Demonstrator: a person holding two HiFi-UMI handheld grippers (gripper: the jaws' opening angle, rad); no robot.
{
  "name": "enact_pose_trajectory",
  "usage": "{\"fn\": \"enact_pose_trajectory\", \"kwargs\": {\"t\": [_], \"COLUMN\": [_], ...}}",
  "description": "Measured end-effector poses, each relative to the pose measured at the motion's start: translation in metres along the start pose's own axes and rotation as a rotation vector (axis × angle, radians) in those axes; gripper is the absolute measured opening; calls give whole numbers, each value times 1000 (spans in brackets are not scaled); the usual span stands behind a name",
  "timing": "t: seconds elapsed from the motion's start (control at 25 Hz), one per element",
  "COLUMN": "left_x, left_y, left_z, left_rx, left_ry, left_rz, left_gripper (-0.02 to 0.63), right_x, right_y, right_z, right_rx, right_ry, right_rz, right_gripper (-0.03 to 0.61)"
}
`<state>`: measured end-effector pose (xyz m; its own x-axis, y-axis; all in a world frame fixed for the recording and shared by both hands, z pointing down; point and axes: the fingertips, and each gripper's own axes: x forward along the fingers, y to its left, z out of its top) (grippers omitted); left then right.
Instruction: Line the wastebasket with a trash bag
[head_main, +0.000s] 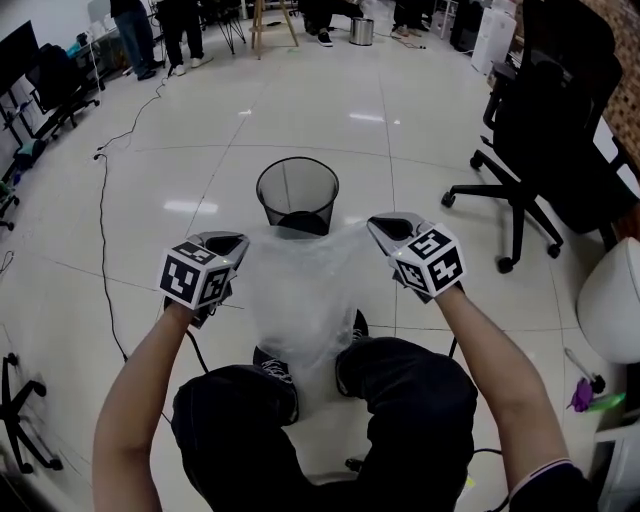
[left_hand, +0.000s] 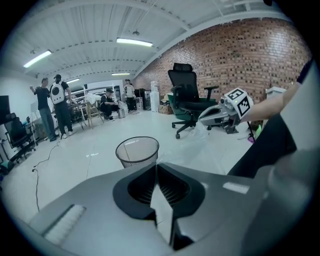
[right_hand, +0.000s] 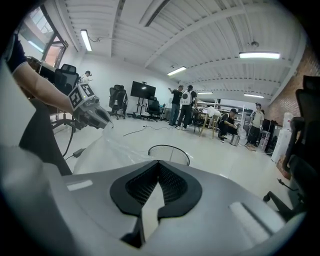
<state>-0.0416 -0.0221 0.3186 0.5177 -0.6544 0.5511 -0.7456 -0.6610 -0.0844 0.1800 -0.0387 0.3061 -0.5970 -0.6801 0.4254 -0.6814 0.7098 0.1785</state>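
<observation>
Above the person's knees (head_main: 400, 385), both forearms (head_main: 140, 385) reach forward, spread apart, wrists tipped a little down. The left tool (head_main: 226, 246) and right tool (head_main: 386, 229) are each clamped shut on an edge of the clear trash bag (head_main: 300, 290), stretched between them. The wastebasket (head_main: 297, 192) stands on the floor (head_main: 420, 130) just ahead.

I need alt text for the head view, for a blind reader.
The left gripper and right gripper hold a clear plastic trash bag spread between them above the person's knees. Beyond it, a round black wire-mesh wastebasket stands unlined on the pale tiled floor.
</observation>
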Motion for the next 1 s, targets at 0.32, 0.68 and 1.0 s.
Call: {"fn": "enact_pose_trajectory", "kwargs": {"t": [0.32,0.68,1.0], "left_x": [37,78,98], "left_y": [18,41,61], "left_z": [-6,-7,-9], "left_rx": [-14,-34,-22], "left_ry": [46,75,148], "left_rz": [-3,-7,-24], "left_gripper": [11,11,11], "right_x": [27,62,93], "right_y": [-25,-49,-73], "right_z": [-11,-24,-20], "right_rx": [37,0,19], "right_ry": [-9,29,19], "right_rz": [21,53,55], "right_gripper": [2,2,0]}}
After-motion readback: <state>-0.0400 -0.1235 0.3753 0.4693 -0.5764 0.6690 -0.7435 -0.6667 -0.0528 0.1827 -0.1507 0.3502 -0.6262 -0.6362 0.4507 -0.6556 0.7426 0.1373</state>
